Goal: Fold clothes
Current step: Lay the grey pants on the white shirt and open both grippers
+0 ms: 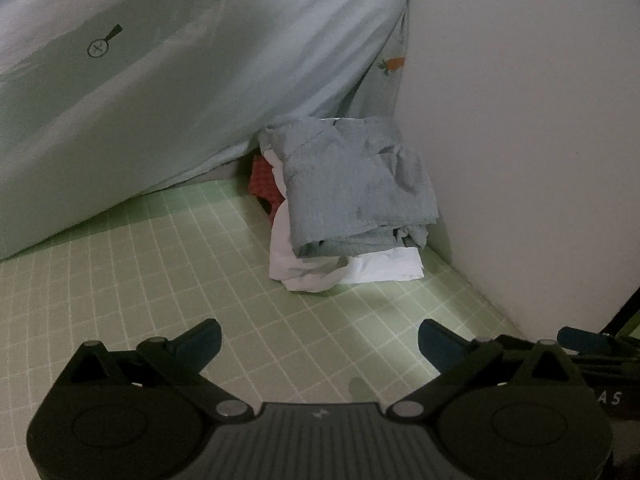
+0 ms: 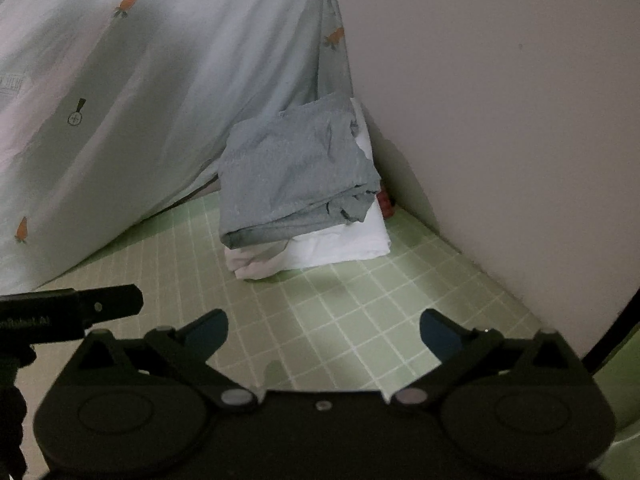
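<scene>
folded clothes (image 1: 352, 196) beyond left gripper (image 1: 320, 340)

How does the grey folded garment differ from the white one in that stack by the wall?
The grey garment lies on top; the white garment lies beneath it, on the green checked sheet. The grey one shows its whole upper face, while the white one shows only its edges, sticking out in front and at the side. The grey one's near edge looks bulkier and more rumpled than the white one's. Both are folded.

Dim, soft-focus fisheye views with dark vignetted corners, bowed edges, and faint shadows.
</scene>
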`<state>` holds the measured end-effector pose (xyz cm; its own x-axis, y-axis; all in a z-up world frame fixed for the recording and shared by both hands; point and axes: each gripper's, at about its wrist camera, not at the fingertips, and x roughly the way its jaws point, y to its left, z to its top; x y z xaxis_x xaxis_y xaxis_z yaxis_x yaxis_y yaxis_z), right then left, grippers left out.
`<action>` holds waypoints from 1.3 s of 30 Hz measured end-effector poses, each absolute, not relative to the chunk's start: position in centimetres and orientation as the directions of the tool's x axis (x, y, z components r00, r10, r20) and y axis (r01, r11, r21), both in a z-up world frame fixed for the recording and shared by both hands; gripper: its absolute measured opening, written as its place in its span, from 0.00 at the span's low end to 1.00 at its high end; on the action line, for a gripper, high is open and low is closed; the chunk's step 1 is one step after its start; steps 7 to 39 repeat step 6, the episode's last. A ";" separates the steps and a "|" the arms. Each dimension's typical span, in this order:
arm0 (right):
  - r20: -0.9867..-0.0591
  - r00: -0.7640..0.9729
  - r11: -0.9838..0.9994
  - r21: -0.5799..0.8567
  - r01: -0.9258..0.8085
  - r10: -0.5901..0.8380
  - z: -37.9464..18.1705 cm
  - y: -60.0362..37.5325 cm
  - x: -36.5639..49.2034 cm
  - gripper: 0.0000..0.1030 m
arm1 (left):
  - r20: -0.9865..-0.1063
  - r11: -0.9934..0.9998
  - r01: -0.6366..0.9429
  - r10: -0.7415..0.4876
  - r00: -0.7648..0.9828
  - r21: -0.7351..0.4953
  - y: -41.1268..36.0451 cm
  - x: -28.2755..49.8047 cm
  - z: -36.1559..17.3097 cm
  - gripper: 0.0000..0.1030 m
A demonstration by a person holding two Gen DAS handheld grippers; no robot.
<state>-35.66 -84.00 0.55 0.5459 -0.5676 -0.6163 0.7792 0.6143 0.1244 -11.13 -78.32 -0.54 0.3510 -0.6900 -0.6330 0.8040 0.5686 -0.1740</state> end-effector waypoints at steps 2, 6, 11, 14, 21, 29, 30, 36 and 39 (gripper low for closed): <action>-0.614 0.547 0.615 0.123 0.779 -0.570 0.6 -83.8 -35.9 1.00 | -0.627 0.566 0.806 -0.694 0.354 -0.172 -78.2 -11.3 -0.5 1.00; -0.609 0.546 0.613 0.121 0.781 -0.575 0.6 -83.7 -35.9 1.00 | -0.622 0.563 0.810 -0.696 0.358 -0.163 -78.2 -11.5 -0.4 1.00; -0.609 0.546 0.613 0.121 0.781 -0.575 0.6 -83.7 -35.9 1.00 | -0.622 0.563 0.810 -0.696 0.358 -0.163 -78.2 -11.5 -0.4 1.00; -0.609 0.546 0.613 0.121 0.781 -0.575 0.6 -83.7 -35.9 1.00 | -0.622 0.563 0.810 -0.696 0.358 -0.163 -78.2 -11.5 -0.4 1.00; -0.609 0.546 0.613 0.121 0.781 -0.575 0.6 -83.7 -35.9 1.00 | -0.622 0.563 0.810 -0.696 0.358 -0.163 -78.2 -11.5 -0.4 1.00; -0.609 0.546 0.613 0.121 0.781 -0.575 0.6 -83.7 -35.9 1.00 | -0.622 0.563 0.810 -0.696 0.358 -0.163 -78.2 -11.5 -0.4 1.00; -0.609 0.546 0.613 0.121 0.781 -0.575 0.6 -83.7 -35.9 1.00 | -0.622 0.563 0.810 -0.696 0.358 -0.163 -78.2 -11.5 -0.4 1.00; -0.609 0.546 0.613 0.121 0.781 -0.575 0.6 -83.7 -35.9 1.00 | -0.622 0.563 0.810 -0.696 0.358 -0.163 -78.2 -11.5 -0.4 1.00; -0.609 0.546 0.613 0.121 0.781 -0.575 0.6 -83.7 -35.9 1.00 | -0.622 0.563 0.810 -0.696 0.358 -0.163 -78.2 -11.5 -0.4 1.00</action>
